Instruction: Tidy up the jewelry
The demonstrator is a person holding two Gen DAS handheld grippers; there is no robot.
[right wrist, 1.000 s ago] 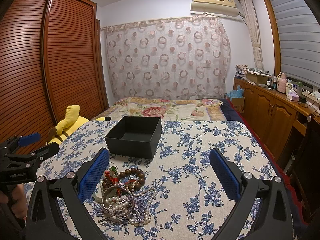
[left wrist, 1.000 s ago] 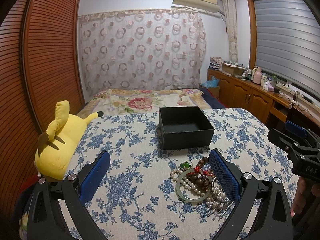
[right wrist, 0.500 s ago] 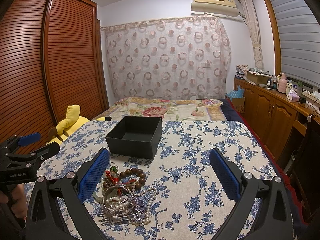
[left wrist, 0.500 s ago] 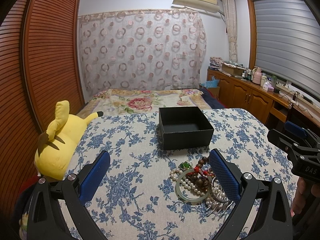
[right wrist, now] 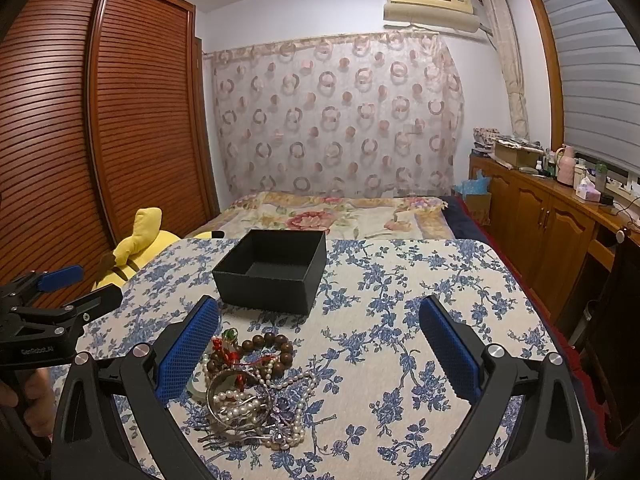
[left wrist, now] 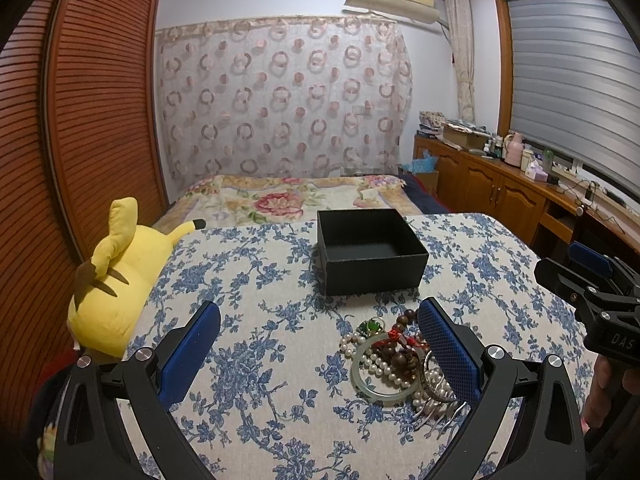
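Observation:
A tangled heap of jewelry lies on the blue-flowered tablecloth: a pale green bangle, pearl strands, brown wooden beads, a metal bangle and red cord. Behind it stands an open black box, seen also in the right wrist view as the black box, with nothing visible inside. My left gripper is open, its right finger over the heap's right side. My right gripper is open too, its left finger beside the jewelry heap. Each gripper shows at the edge of the other's view.
A yellow plush toy leans at the table's left edge. Beyond the table is a bed with a floral cover. Wooden cabinets with small items on top run along the right; a slatted wardrobe stands on the left.

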